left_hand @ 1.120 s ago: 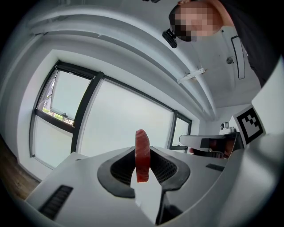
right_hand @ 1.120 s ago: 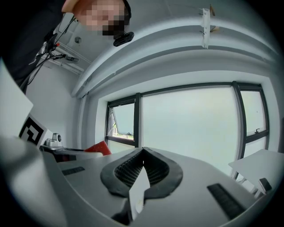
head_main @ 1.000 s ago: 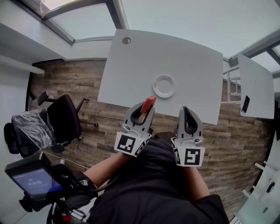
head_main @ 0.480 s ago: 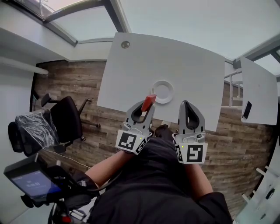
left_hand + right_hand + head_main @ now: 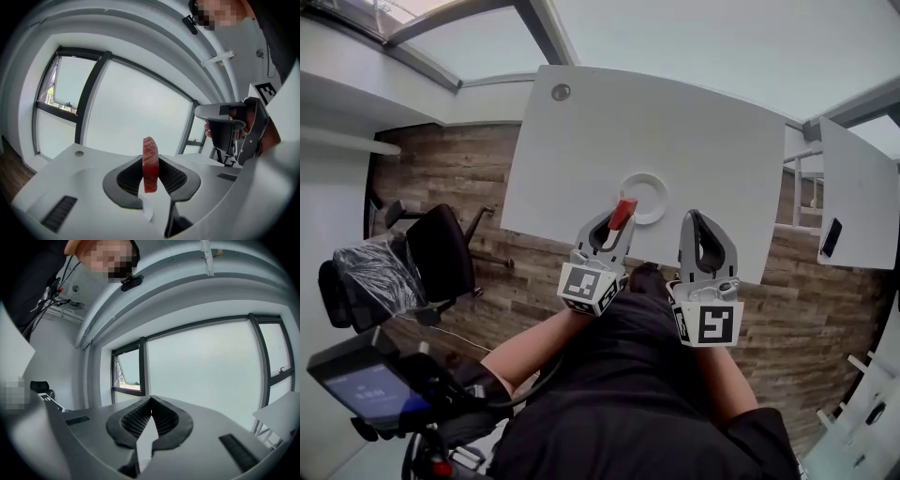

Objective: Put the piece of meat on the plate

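A red piece of meat (image 5: 623, 213) stands on edge between the jaws of my left gripper (image 5: 617, 220), which is shut on it. In the left gripper view the meat (image 5: 150, 164) sticks up from the pads, with the table top behind it. The white plate (image 5: 644, 198) lies near the front edge of the white table (image 5: 694, 141), just beyond and right of the meat. My right gripper (image 5: 695, 223) is held beside the left one, over the table's front edge. Its jaws are shut with nothing between them, as the right gripper view (image 5: 151, 414) shows.
A black office chair (image 5: 441, 253) stands on the wooden floor at the left. A second white table (image 5: 858, 202) with a dark phone (image 5: 832, 237) on it is at the right. A small round grommet (image 5: 561, 92) sits at the table's far left corner.
Both grippers have moved forward toward the table. The meat in the left gripper has come up close to the plate's near left rim.
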Tool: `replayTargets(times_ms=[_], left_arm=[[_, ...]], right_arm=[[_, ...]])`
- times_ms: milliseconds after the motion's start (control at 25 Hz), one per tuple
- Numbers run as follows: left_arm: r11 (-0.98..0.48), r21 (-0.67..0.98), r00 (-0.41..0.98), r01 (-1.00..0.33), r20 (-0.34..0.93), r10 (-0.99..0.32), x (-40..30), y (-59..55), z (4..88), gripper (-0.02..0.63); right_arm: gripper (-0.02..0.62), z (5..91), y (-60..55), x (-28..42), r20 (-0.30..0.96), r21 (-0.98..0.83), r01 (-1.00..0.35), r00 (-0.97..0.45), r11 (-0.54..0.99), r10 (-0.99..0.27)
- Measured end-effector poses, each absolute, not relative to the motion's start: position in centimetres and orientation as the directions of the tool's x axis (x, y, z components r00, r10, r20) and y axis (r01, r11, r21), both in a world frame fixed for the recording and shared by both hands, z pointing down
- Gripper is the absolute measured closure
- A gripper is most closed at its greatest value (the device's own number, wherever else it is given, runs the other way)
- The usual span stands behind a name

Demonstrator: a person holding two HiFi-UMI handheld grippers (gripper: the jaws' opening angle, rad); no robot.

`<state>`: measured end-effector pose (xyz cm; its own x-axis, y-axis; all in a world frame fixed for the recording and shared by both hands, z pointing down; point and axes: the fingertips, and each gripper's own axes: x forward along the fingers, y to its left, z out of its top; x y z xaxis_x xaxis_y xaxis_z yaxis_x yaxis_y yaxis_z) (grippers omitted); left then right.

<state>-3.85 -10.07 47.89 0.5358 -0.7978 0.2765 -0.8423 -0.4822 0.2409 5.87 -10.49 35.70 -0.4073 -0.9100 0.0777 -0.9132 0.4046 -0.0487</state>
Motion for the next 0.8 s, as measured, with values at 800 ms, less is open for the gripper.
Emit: replayTargets(times_ms=[800], left_arm=[[-0.545, 0.074, 0.52, -0.835, 0.43, -0.738, -2.8, -11.2, 57.2, 0.509]], right_arm=[[0.589, 34.0, -9.1, 4.7, 0.059, -0.044, -0.909, -0.418, 0.416, -0.907]])
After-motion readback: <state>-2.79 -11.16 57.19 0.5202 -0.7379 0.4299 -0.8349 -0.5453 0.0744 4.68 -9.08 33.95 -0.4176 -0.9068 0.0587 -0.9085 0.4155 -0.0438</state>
